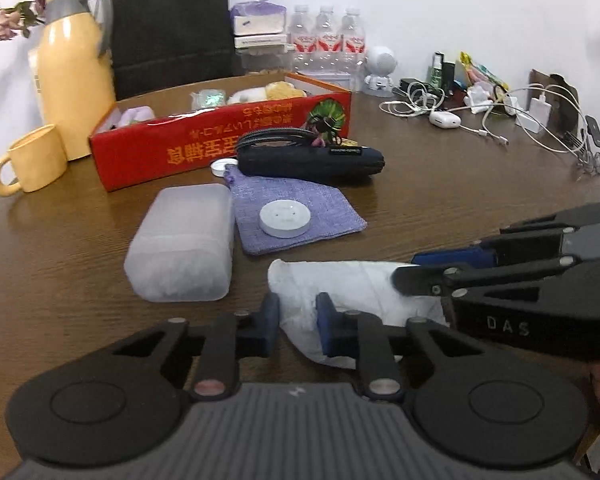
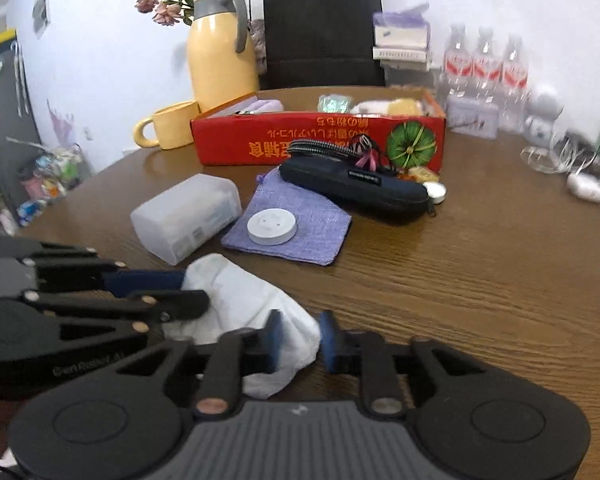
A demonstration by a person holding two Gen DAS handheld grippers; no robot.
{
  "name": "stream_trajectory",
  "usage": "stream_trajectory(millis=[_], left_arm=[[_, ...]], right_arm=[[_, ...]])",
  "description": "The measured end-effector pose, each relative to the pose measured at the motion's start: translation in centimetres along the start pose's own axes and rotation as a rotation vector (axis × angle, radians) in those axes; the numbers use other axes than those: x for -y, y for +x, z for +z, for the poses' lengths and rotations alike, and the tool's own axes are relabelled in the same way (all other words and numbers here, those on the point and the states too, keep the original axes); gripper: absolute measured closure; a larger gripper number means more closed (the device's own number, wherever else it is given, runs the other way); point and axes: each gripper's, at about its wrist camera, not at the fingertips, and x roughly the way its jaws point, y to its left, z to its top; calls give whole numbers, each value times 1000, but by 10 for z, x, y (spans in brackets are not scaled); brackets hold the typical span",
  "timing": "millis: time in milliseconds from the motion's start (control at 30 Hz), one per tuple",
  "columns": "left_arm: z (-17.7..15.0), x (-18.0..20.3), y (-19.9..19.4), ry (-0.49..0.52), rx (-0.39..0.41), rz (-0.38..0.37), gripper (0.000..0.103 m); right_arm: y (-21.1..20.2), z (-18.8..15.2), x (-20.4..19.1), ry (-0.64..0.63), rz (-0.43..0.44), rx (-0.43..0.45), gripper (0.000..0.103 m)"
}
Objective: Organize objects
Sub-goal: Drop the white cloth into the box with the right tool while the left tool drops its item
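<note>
Where the brown wooden table (image 1: pixel 440 200) comes nearest the cameras, a crumpled white cloth (image 1: pixel 352 280) lies with both tools on it. The left hand-held gripper (image 1: pixel 298 320) has its blue pads narrowed on the near-left edge of the cloth, the fabric bunched between them. The right hand-held gripper (image 2: pixel 300 338) is drawn just as narrow on the opposite end, white fabric filling the gap between its pads. Each tool shows in the other's camera, lying across the cloth from the side.

Just beyond the cloth sits a frosted plastic box (image 1: pixel 182 242) on its side, and beside it a purple fabric pouch (image 1: pixel 296 208) with a round white disc (image 1: pixel 285 220) resting on top. Behind the pouch a dark zip case (image 1: pixel 312 160) lies along the front of a red cardboard box (image 1: pixel 220 140), with a bundle of dark cable on top of it. The red box holds several soft items. To its left stand a yellow mug (image 1: pixel 32 164) and a yellow thermos jug (image 1: pixel 72 76). Water bottles (image 1: pixel 328 36) line the wall, and white cables (image 1: pixel 480 116) lie tangled at the far right.
</note>
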Motion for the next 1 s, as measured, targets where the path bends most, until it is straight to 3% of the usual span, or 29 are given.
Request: stream_trajectory(millis=[100, 200, 333, 400, 500, 567, 600, 700, 833, 933, 1000], left_arm=[[4, -9, -20, -58, 45, -31, 86], [29, -21, -36, -27, 143, -68, 86], [104, -46, -21, -24, 227, -96, 86], [151, -57, 0, -47, 230, -97, 86], [209, -74, 53, -47, 185, -72, 86], [227, -83, 93, -53, 122, -35, 86], [233, -87, 113, -51, 82, -26, 86], [236, -93, 171, -67, -28, 15, 86], [225, -80, 221, -36, -161, -15, 86], [224, -68, 234, -48, -202, -50, 83], [227, -62, 236, -86, -205, -73, 72]], right_arm=[[-12, 0, -5, -3, -6, 24, 94], [-27, 16, 3, 18, 22, 103, 94], [-25, 92, 22, -48, 13, 232, 94], [-9, 138, 31, -110, -6, 250, 94], [42, 207, 54, -169, -34, 173, 94], [87, 245, 72, -163, -20, 70, 94], [129, 266, 83, -155, -20, -26, 94], [165, 274, 88, -162, -26, -93, 93], [210, 264, 97, -153, -116, -244, 88], [207, 259, 105, -159, -173, -213, 80], [194, 266, 113, -111, -167, -150, 69]])
